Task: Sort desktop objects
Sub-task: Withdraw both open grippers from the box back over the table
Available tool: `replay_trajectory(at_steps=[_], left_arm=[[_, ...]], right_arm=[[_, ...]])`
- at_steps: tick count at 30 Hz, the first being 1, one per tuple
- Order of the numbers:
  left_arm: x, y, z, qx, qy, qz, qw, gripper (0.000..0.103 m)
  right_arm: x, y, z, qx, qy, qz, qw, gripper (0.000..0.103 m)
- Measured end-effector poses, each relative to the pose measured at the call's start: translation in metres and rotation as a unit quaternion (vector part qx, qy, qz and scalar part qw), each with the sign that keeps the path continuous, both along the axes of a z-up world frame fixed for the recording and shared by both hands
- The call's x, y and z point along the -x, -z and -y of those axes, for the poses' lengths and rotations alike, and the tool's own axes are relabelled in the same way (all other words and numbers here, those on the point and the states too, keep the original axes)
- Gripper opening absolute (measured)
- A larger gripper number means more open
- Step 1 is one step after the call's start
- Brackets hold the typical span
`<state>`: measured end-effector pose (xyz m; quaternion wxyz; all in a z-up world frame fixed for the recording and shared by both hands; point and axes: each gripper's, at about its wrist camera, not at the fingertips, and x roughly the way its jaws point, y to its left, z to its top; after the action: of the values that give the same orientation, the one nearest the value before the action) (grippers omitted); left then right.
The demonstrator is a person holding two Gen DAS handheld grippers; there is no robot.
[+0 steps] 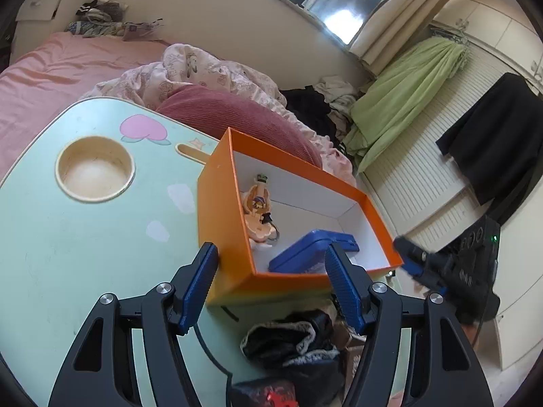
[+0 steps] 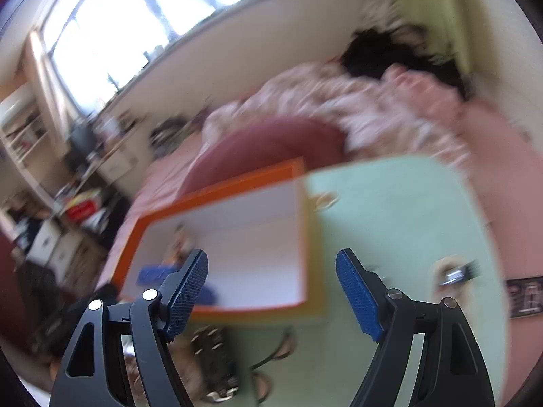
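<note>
We see the left gripper (image 1: 271, 254) open over the orange box (image 1: 230, 237). Inside lies a blue case (image 1: 305, 254). The right gripper (image 2: 271, 271) is open too, holding nothing.

between the blue pads of the left gripper (image 1: 271, 254), an orange box (image 1: 224, 200) with a white inside is seen. in it, a blue case (image 1: 305, 251) and a peach-and-brown cartoon charm (image 1: 259, 210) are shown. left of the gripper, a pale mint table (image 1: 68, 237) printed with a pink peach and white clouds is seen. just below the pads, black cloth (image 1: 292, 342) with grey lace edging is visible.
</note>
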<state>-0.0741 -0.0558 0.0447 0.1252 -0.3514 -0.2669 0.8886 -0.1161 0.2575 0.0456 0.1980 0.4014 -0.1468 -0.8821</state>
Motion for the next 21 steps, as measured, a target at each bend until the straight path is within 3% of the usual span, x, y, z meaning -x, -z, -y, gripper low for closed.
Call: replay_trajectory(at_steps=[6, 12, 16, 19, 21], left_arm=[[0.02, -0.007, -0.004, 0.068, -0.026, 0.009, 0.9973, 0.066], [0.013, -0.01, 0.009, 0.048, -0.02, -0.006, 0.9986, 0.066], [-0.026, -0.033, 0.029, 0.042, -0.062, -0.054, 0.9957, 0.066], [-0.064, -0.039, 0.023, 0.092, -0.058, -0.064, 0.992, 0.069], [-0.086, -0.033, 0.015, 0.125, -0.056, -0.064, 0.9885, 0.083]], right_arm=[[0.009, 0.002, 0.023, -0.028, -0.001, 0.004, 1.0, 0.082], [0.005, -0.002, 0.026, -0.043, -0.009, -0.012, 0.999, 0.082], [-0.035, -0.025, 0.008, -0.042, 0.021, -0.072, 0.996, 0.082], [-0.081, -0.025, 0.004, -0.092, 0.022, -0.099, 0.991, 0.082], [-0.108, -0.007, 0.007, -0.13, 0.008, -0.087, 0.988, 0.082]])
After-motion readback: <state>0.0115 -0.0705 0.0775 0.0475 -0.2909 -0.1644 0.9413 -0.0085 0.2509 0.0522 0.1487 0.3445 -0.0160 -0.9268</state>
